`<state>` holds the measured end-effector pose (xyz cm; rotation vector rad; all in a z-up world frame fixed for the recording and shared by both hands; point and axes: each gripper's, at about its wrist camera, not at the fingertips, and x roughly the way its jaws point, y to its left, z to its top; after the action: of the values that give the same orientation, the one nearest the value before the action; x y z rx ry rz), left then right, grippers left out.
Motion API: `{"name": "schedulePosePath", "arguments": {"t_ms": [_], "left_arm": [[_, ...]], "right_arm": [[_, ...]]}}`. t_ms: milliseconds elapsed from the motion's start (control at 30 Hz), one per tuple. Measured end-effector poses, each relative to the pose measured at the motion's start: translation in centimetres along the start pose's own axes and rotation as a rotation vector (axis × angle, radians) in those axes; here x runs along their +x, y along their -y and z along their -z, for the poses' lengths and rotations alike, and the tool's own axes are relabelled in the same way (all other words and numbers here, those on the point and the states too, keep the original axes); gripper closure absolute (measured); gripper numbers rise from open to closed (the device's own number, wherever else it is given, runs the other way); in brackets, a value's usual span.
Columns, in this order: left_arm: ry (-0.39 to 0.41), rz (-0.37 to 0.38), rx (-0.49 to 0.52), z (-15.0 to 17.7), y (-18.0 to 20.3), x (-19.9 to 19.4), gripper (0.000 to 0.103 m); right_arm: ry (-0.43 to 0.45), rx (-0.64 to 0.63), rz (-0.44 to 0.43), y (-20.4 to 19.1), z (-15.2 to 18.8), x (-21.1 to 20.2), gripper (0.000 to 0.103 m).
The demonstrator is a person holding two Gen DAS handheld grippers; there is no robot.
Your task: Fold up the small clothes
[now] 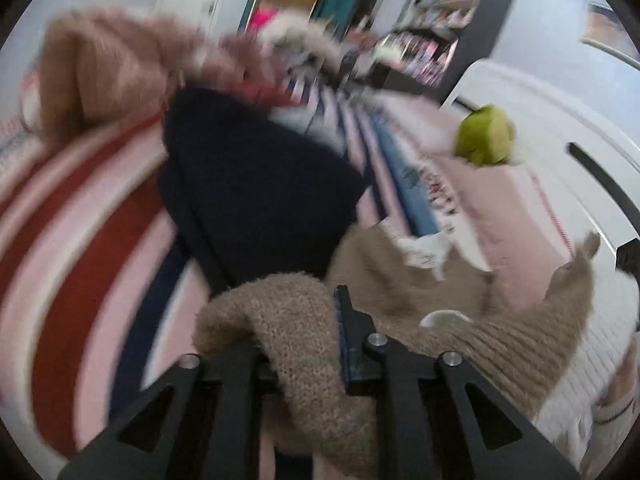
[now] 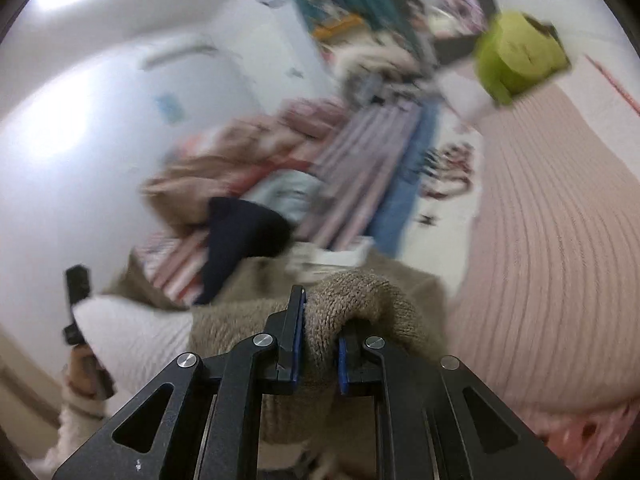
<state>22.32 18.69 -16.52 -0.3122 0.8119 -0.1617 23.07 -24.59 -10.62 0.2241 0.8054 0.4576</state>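
You've got both grippers, left gripper [image 1: 298,332] and right gripper [image 2: 320,334], jaws clamped on the sweater [image 1: 460,316], stretched between them to keep it taut for folding.

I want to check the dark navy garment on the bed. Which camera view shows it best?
The left wrist view. There the navy garment lies large and near the centre, just beyond the beige knit held in the left gripper. In the right wrist view it is smaller, blurred and partly hidden behind the knit.
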Motion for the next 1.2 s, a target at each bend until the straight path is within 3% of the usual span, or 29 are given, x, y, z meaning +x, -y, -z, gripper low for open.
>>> {"name": "schedulePosePath", "arguments": {"t_ms": [67, 133, 200, 267, 300, 333, 400, 467, 567, 633, 667, 733, 800, 867, 900, 967, 1000, 1033, 1067, 1100, 1200], "left_arm": [[-0.105, -0.028, -0.048, 0.3, -1.0, 4.0, 0.084], [-0.132, 0.001, -0.087, 0.8, -1.9, 5.0, 0.076], [-0.122, 0.093, -0.092, 0.5, -2.3, 3.5, 0.048], [-0.115, 0.124, -0.05, 0.4, -2.2, 1.4, 0.042], [-0.106, 0.12, -0.005, 0.4, -1.9, -0.2, 0.04], [-0.098, 0.112, 0.043, 0.5, -1.4, -1.8, 0.038], [-0.058, 0.076, 0.111, 0.9, -0.4, -5.2, 0.029], [-0.021, 0.087, 0.176, 1.4, 0.9, -7.5, 0.029], [-0.012, 0.136, 0.199, 2.3, 2.9, -8.8, 0.029], [-0.026, 0.208, 0.263, 3.7, 5.4, -8.5, 0.029], [-0.037, 0.223, 0.287, 4.3, 6.4, -7.9, 0.03], [-0.104, 0.203, 0.313, 5.1, 7.9, -4.9, 0.039], [-0.173, 0.156, 0.306, 5.1, 8.3, -1.2, 0.069], [-0.174, 0.07, 0.332, 4.2, 8.2, 1.2, 0.079], [-0.161, 0.031, 0.333, 3.7, 8.0, 1.7, 0.079], [-0.123, -0.022, 0.319, 2.1, 7.5, 1.9, 0.078], [-0.104, -0.018, 0.314, 1.3, 7.1, 1.5, 0.071], [-0.081, -0.014, 0.321, 0.6, 6.8, 0.7, 0.061], [-0.056, -0.019, 0.342, 0.3, 6.6, 0.0, 0.039], [-0.022, -0.035, 0.39, -0.2, 6.4, -1.1, 0.03], [-0.03, -0.105, 0.457, -1.1, 5.6, -1.4, 0.026]], "right_arm": [[-0.048, 0.026, 0.057, 1.6, -0.2, 3.4, 0.093], [-0.11, 0.099, 0.075, 3.5, 0.3, 5.7, 0.088], [-0.124, 0.141, 0.025, 4.6, 0.4, 5.7, 0.079], [-0.116, 0.114, -0.013, 4.6, 0.2, 4.0, 0.052], [-0.105, 0.064, -0.002, 4.0, 0.1, 2.5, 0.028], [-0.083, 0.026, 0.021, 3.4, 0.0, 1.5, 0.015], [-0.027, -0.054, 0.047, 1.8, 0.2, -1.5, 0.015], [-0.014, -0.095, -0.033, 0.1, 0.8, -3.7, 0.015], [-0.052, -0.137, -0.137, -2.5, 2.1, -4.0, 0.021], [-0.114, -0.117, -0.186, -3.5, 3.0, -2.6, 0.051], [-0.146, -0.111, -0.2, -3.9, 3.4, -1.5, 0.057], [-0.199, -0.14, -0.167, -4.6, 4.1, 1.2, 0.068], [-0.233, -0.131, -0.121, -4.3, 4.2, 3.6, 0.072], [-0.246, -0.094, -0.091, -3.6, 3.5, 5.6, 0.077], [-0.239, -0.083, -0.08, -3.3, 3.0, 6.1, 0.078], [-0.216, -0.083, -0.046, -2.9, 1.4, 6.7, 0.078], [-0.201, -0.09, -0.019, -2.8, 0.6, 6.9, 0.076], [-0.191, -0.099, 0.009, -2.5, -0.2, 6.8, 0.065], [-0.188, -0.111, 0.034, -2.0, -1.0, 6.9, 0.057], [-0.184, -0.127, 0.069, -1.5, -1.8, 7.0, 0.04], [-0.22, -0.184, 0.188, 0.3, -3.8, 8.6, 0.035]]}}
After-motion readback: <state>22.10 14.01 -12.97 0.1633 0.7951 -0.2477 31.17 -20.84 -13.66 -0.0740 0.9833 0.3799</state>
